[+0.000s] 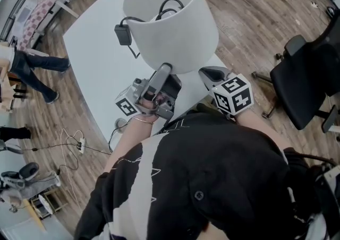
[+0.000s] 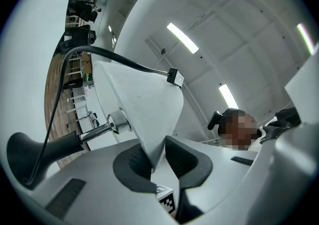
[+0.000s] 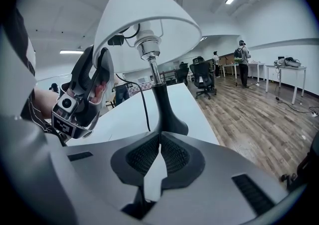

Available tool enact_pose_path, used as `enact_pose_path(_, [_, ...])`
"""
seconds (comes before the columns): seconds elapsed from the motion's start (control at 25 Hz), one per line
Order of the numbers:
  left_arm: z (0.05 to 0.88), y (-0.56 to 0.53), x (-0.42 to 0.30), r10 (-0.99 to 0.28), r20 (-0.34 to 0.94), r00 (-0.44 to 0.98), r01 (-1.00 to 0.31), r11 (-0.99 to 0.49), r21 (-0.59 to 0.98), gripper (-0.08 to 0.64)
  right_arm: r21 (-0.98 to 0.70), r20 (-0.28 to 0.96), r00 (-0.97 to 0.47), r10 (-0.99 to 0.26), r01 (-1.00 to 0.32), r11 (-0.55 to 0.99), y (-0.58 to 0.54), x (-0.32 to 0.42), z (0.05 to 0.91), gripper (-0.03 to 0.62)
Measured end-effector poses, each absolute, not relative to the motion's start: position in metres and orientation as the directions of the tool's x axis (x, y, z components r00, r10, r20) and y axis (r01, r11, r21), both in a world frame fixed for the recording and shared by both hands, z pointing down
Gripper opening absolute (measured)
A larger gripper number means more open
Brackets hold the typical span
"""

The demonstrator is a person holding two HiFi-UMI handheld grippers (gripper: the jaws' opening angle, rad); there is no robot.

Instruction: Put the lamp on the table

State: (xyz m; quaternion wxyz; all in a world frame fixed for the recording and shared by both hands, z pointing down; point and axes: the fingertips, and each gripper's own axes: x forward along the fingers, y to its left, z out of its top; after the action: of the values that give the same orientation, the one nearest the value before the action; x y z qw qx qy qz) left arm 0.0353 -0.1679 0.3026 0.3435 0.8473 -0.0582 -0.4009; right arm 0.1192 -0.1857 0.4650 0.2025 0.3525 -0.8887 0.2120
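The lamp stands upright on the white table (image 1: 95, 58), its white shade (image 1: 175, 21) seen from above with a black cord and plug (image 1: 122, 34) hanging over the rim. My left gripper (image 1: 166, 68) points up at the shade's near lower rim. In the left gripper view that rim (image 2: 139, 104) runs down between the jaws of the left gripper (image 2: 158, 144), with a slight gap beside it. My right gripper (image 1: 204, 71) hovers just right of it, shut and empty. The right gripper (image 3: 159, 137) faces the black base (image 3: 167, 119) and the shade (image 3: 144, 15).
A black office chair (image 1: 313, 74) stands on the wood floor at the right. A person (image 1: 32, 69) stands left of the table, and cables (image 1: 79, 143) lie on the floor near the table's corner. More chairs (image 3: 202, 77) and people (image 3: 243, 59) are far off.
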Motion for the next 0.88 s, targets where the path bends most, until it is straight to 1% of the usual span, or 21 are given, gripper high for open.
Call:
enact_pose_path(0.36, [0.3007,-0.1673,0.0326,-0.383,-0.639,0.667,0.171,-0.757,0.631,0.057,-0.23,0.507,-0.664,-0.549,-0.719,0.656,-0.1812,0.1188,0.4627,0.026])
enact_pose_path(0.56, [0.3041,-0.1684,0.0375,-0.406,-0.605,0.685,0.124,-0.754,0.645,0.061,-0.233,0.509,-0.657,-0.556,-0.727,0.646,-0.1788,0.1251,0.4632,0.026])
enact_pose_path(0.88, [0.3058,-0.1662,0.0361,-0.406,-0.604,0.686,0.115,-0.759,0.641,0.078,-0.237,0.507,-0.656,-0.56,-0.73,0.64,-0.18,0.1267,0.4635,0.026])
